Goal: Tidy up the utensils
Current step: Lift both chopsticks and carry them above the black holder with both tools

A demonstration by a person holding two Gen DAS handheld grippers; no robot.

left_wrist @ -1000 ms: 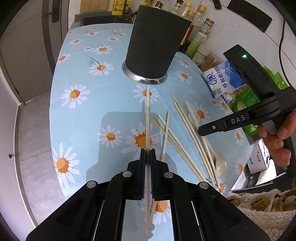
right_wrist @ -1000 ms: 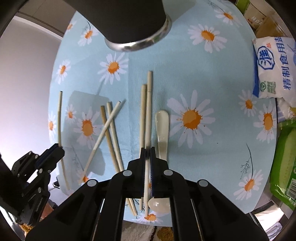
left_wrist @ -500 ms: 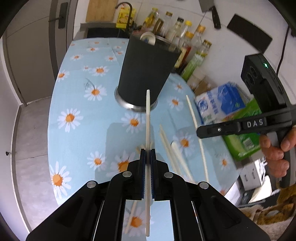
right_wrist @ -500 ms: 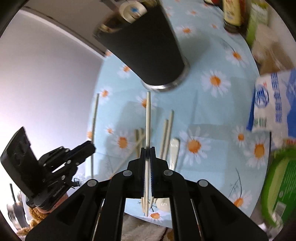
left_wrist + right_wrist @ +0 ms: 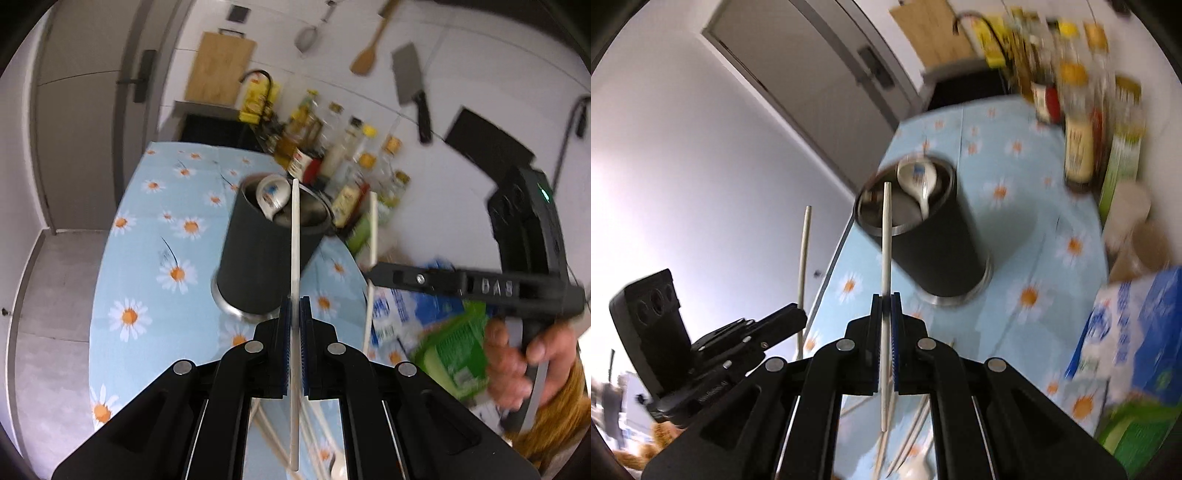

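Observation:
A tall black utensil holder [image 5: 266, 254] [image 5: 931, 243] with a steel base stands on the daisy tablecloth; a white spoon [image 5: 271, 195] [image 5: 919, 181] leans inside it. My left gripper [image 5: 294, 306] is shut on a pale chopstick [image 5: 295, 240], held upright, its tip level with the holder's rim. My right gripper [image 5: 885, 302] is shut on another chopstick [image 5: 886, 240], its tip at the rim. The right gripper with its chopstick [image 5: 373, 225] shows at the right of the left wrist view, and the left gripper with its chopstick [image 5: 803, 258] at the left of the right wrist view.
Several chopsticks [image 5: 912, 435] and a white spoon lie on the cloth below the grippers. Bottles [image 5: 347, 155] [image 5: 1078, 122] line the wall behind the holder. A blue-white bag [image 5: 1134, 332] and green packs [image 5: 454, 350] sit at the table's right edge.
Both grippers have lifted their chopsticks off the table and tilted them upright, rising and moving toward the holder's mouth. The holder's inside and spoon have come into view.

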